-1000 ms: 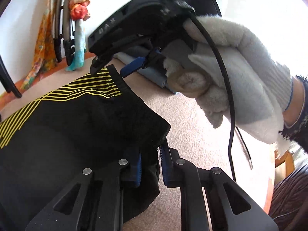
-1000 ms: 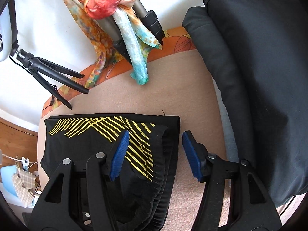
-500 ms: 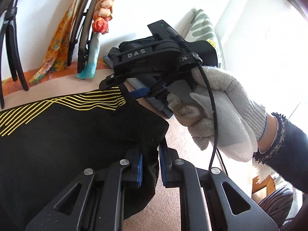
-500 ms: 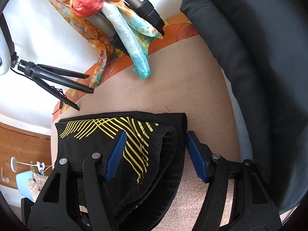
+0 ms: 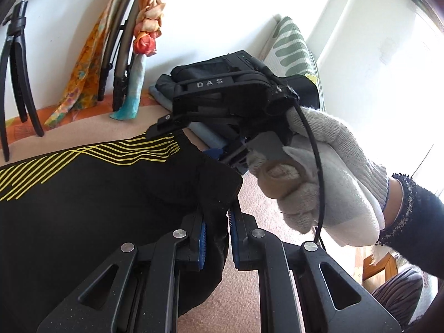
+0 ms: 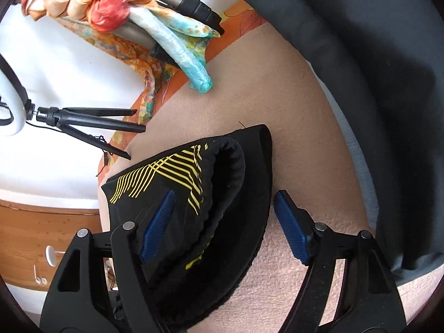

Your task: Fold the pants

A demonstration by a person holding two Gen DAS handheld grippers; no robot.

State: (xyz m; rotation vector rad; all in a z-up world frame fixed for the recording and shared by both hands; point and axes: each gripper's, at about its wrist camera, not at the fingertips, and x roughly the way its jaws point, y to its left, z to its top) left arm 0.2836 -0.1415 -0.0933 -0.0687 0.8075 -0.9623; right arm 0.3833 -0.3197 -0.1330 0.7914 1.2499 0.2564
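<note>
Our left tool pinches a corner of the black pants. Our right tool gapes wide around the other edge; we should squeeze it, then lift both evenly.

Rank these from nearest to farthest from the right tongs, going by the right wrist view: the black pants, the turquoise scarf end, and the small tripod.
1. Pants: right between the open right tongs.
2. Turquoise scarf end: straight ahead, past the pants, at the carpet's far edge.
3. Tripod: ahead and to the left, off the carpet; it and the scarf end are nearly too close to call.
</note>
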